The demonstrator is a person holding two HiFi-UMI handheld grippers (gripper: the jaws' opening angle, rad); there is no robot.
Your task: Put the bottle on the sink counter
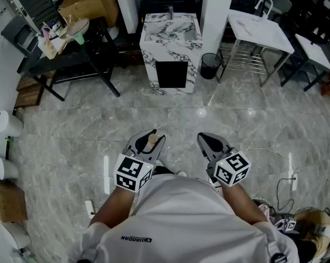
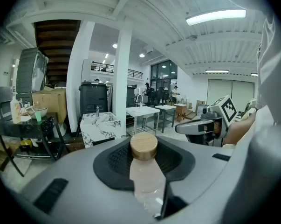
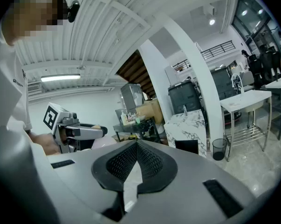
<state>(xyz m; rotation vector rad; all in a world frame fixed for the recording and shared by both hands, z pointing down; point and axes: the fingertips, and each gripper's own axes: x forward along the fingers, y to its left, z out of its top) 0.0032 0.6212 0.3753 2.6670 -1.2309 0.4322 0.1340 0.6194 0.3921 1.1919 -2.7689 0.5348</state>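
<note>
1. Now left tool (image 1: 149, 137) is clamped on the bottle (image 2: 148, 181), cap twd the tips, so it won't slip when I walk.
2. Right tool (image 1: 207, 140) closed, empty, not needed.
3. Sink worktop (image 1: 189, 59) is well ahead.

Bare marble floor (image 1: 170, 116) lies open straight ahead to the marbled sink unit (image 1: 170, 56) — a cluttered black table (image 1: 71, 59) crowds its left, a white pillar (image 1: 216, 7), black waste bin (image 1: 210, 66) and white table (image 1: 260, 29) its right, a faucet (image 1: 171, 11) its back edge.
</note>
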